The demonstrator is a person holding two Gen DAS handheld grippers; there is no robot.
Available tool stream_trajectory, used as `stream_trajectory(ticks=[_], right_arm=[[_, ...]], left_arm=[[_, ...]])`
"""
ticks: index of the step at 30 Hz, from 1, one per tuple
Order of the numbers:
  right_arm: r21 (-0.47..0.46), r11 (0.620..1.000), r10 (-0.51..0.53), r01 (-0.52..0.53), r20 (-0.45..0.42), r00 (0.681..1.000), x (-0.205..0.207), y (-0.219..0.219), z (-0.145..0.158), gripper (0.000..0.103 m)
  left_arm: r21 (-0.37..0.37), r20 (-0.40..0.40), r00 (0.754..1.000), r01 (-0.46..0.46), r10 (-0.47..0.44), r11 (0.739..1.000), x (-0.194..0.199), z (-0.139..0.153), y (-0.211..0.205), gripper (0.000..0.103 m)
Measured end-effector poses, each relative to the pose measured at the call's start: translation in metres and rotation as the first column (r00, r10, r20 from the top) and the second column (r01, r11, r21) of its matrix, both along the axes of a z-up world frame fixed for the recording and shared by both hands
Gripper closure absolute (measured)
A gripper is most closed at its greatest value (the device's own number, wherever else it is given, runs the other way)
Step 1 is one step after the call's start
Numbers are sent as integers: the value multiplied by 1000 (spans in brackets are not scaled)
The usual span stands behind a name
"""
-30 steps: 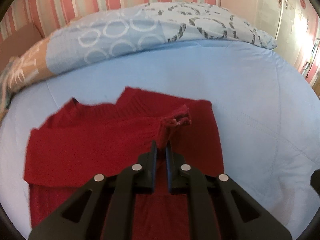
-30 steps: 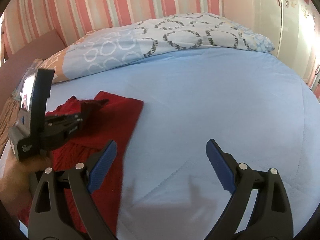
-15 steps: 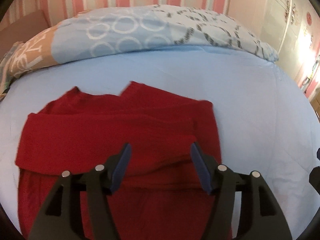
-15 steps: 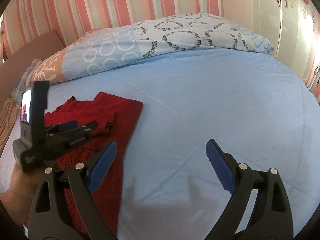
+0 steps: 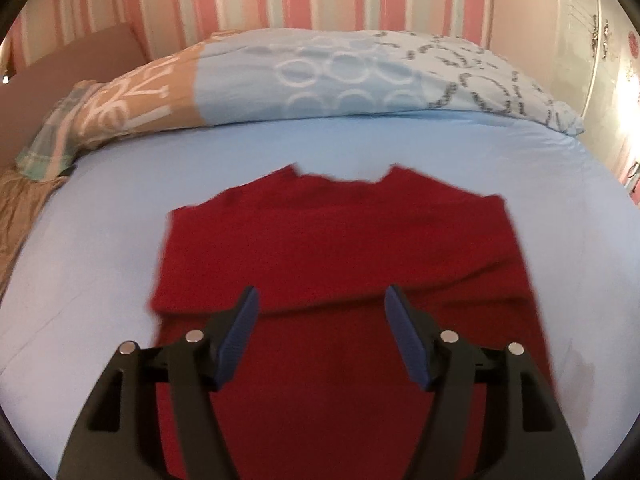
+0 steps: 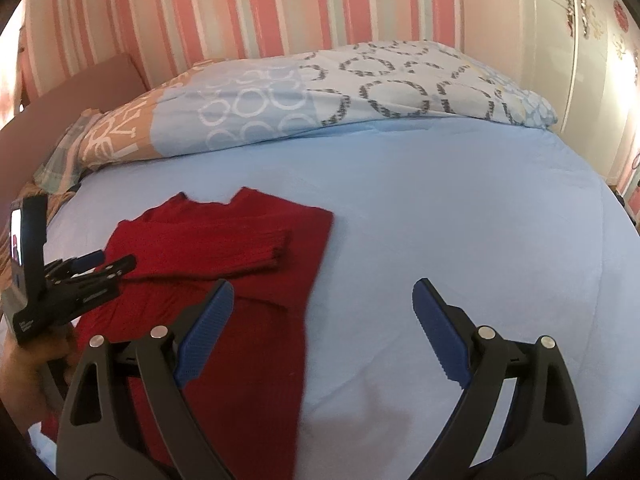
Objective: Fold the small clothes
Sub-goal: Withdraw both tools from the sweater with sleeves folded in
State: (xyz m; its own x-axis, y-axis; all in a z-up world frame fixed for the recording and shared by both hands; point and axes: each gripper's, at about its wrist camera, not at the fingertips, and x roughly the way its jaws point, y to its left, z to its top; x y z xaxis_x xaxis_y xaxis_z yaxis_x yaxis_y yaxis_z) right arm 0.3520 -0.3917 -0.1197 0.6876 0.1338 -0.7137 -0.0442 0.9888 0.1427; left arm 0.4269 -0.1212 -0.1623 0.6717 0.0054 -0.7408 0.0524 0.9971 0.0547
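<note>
Sweater: red knit sweater (image 5: 344,264) lying flat on the bed, toward its left side as the right-hand camera sees it, collar pointing at the pillows.
Bed: blue sheet (image 6: 460,208), smooth and bare to the right of the sweater.
Pillows: patterned bedding (image 6: 320,92) heaped along the striped wall, well apart from the sweater.
Sleeve: one sleeve (image 6: 224,252) is laid across the chest, its cuff resting short of the right edge.
Left hand-held gripper: (image 5: 320,312) released, its jaws have just been opening; nothing sits between the blue pads, and it hangs above the lower half of the sweater.
Right hand-held gripper: (image 6: 324,300) released and wide, empty, over the sweater's right edge and the bare sheet beside it.
Step in hand: I'd judge the sleeve fold is done and the next is bringing the hem up toward the collar.
Doing it well: take the two bottom corners, one per hand-held gripper, pinching all the layers; lift both evenly and carry them level so the folded sleeve is not dragged loose.
Risk: thick knit may slip or bunch if only the top layer is caught.
</note>
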Motion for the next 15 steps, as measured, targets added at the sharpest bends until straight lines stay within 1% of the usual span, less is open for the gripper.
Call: stream_trajectory(ticks=[5, 8, 11, 15], right_arm=[[-1, 1000, 15, -15, 0, 1000, -26, 26, 8, 12], [2, 1000, 19, -19, -2, 1000, -43, 37, 11, 11], [-8, 1000, 30, -30, -10, 1000, -64, 48, 12, 11], [-15, 1000, 21, -22, -26, 999, -94, 54, 8, 11]], left_arm=[[31, 5, 1000, -23, 22, 999, -44, 5, 52, 37], [15, 1, 999, -55, 55, 998, -77, 8, 80, 36], [6, 1, 997, -74, 74, 997, -109, 11, 100, 35], [31, 7, 997, -73, 73, 997, -152, 10, 121, 34]])
